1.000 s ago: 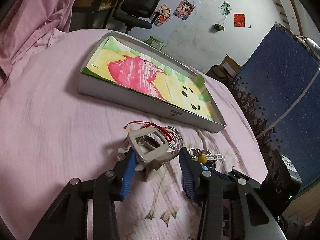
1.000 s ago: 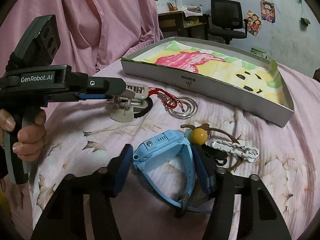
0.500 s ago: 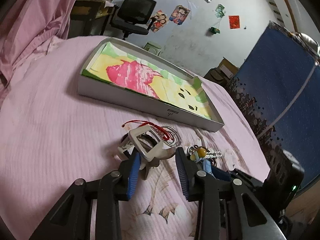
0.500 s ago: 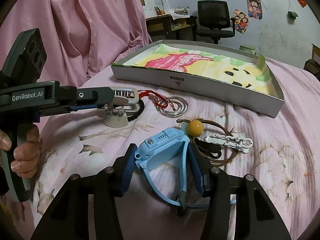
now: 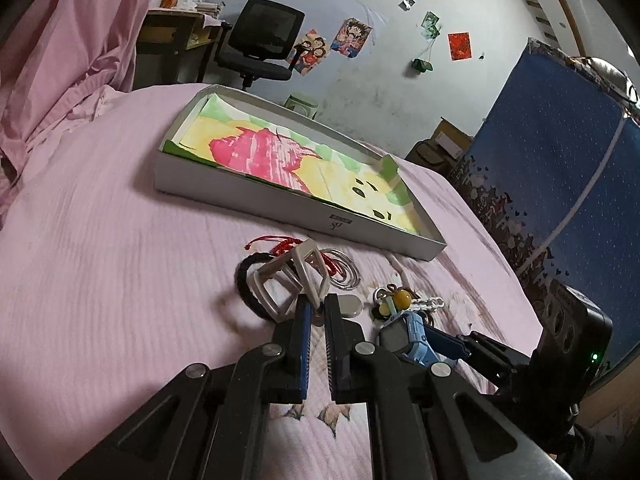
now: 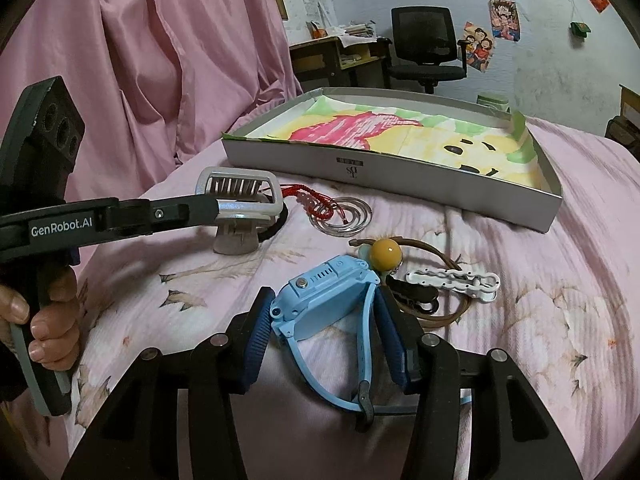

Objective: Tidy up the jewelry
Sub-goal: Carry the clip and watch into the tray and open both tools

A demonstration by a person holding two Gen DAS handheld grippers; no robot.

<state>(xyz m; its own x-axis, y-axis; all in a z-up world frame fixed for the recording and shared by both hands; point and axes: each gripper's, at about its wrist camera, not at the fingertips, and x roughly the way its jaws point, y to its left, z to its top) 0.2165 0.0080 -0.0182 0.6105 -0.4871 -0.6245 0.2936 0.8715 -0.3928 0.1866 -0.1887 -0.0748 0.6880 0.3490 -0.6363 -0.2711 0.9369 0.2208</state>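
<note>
My left gripper [image 5: 316, 308] is shut on a grey hair claw clip [image 5: 286, 280], also in the right wrist view [image 6: 240, 196], held just above the pink bedspread. My right gripper [image 6: 322, 320] is shut on a light blue watch [image 6: 324, 296], also in the left wrist view [image 5: 412, 336]. A red cord bracelet [image 6: 314, 202] and clear spiral rings [image 6: 344, 216] lie beside the clip, a black hair tie [image 5: 246, 284] under it. A shallow grey box [image 6: 400, 176] with a colourful lining [image 5: 288, 160] sits behind.
An amber bead on a brown cord [image 6: 386, 254], a white barrette [image 6: 454, 280] and a black clip [image 6: 412, 292] lie right of the watch. Pink curtain [image 6: 160, 60] at the left; office chair [image 6: 424, 48] and desk behind the bed; blue panel [image 5: 560, 152] at the right.
My left gripper closed on the grey claw clip and raised and tilted it, uncovering the black hair tie. My right gripper closed on the blue watch.
</note>
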